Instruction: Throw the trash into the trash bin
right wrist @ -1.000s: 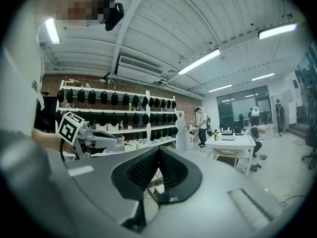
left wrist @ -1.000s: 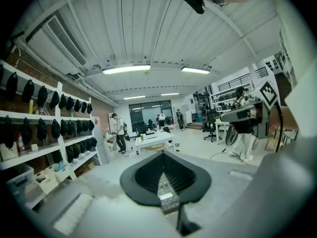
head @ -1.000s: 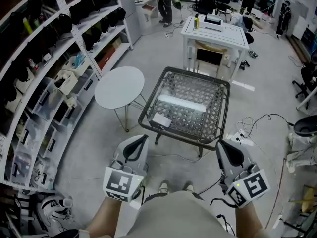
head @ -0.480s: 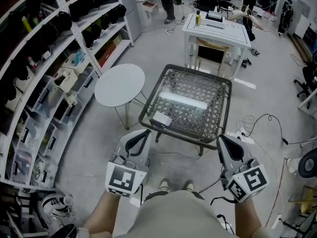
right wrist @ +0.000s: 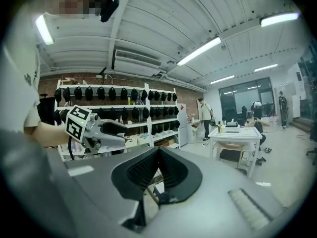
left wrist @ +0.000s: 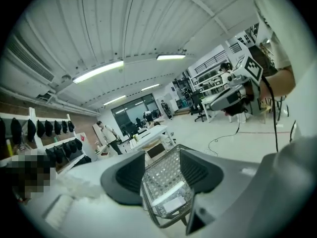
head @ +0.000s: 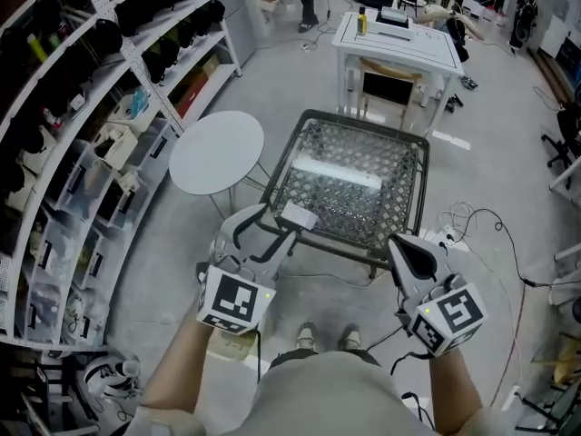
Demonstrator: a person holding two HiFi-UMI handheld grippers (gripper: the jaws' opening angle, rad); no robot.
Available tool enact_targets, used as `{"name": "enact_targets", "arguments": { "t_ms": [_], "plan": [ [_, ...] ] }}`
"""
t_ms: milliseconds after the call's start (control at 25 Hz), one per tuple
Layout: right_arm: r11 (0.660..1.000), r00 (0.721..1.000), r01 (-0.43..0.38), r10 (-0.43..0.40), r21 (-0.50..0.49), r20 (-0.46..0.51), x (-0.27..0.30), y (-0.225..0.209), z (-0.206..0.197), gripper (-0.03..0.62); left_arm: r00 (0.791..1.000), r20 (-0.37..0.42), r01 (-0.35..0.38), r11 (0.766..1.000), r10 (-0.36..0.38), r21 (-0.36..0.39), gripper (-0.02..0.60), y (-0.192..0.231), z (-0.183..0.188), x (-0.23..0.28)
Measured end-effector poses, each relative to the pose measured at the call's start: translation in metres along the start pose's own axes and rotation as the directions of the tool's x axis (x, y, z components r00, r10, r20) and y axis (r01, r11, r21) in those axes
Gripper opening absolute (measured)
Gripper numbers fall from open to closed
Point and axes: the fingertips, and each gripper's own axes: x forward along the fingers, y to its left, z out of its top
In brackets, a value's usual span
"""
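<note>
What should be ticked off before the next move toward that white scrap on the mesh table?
1. Left gripper jaws apart, having just been opening, nothing between them: ok.
2. White scrap lies free at the near corner of the table: ok.
3. Scrap lined up ahead of the left jaws: ok.
4. Right gripper shut, holding nothing: ok.
5. Trash bin in sight: cannot tell.

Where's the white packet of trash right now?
In the head view, the white packet lies at centre-left, on the near-left corner of the mesh table, just right of the round white table.
</note>
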Motion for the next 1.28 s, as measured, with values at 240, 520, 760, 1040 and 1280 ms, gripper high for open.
{"name": "enact_targets", "arguments": {
  "t_ms": [240,520,760,1040,1280],
  "plan": [
    [1.0,0.998,-0.007,0.009,0.026,-0.068,0.037,-0.013,-0.029,0.003,0.996,-0.008,0.087,0.991,-0.086,0.103,0.236,0.017,-0.028,0.054],
    [0.997,0.99,0.015,-0.004,0.075,-0.141,0.075,-0.035,-0.069,0.003,0.962,-0.188,0.23,0.96,-0.199,0.162,0.284,0.006,-0.11,0.125],
    [0.995,0.984,0.016,0.002,0.096,-0.181,0.106,-0.047,-0.105,0.003,0.914,-0.309,0.339,0.912,-0.262,0.229,0.287,-0.015,-0.171,0.171],
    [0.987,0.969,0.045,-0.005,0.157,-0.247,0.133,-0.048,-0.146,0.003,0.866,-0.382,0.418,0.886,-0.322,0.201,0.287,-0.033,-0.236,0.211],
    [0.982,0.958,0.053,0.001,0.18,-0.288,0.142,-0.051,-0.184,0.003,0.788,-0.475,0.513,0.844,-0.392,0.155,0.336,-0.059,-0.303,0.235]
  ]
}}
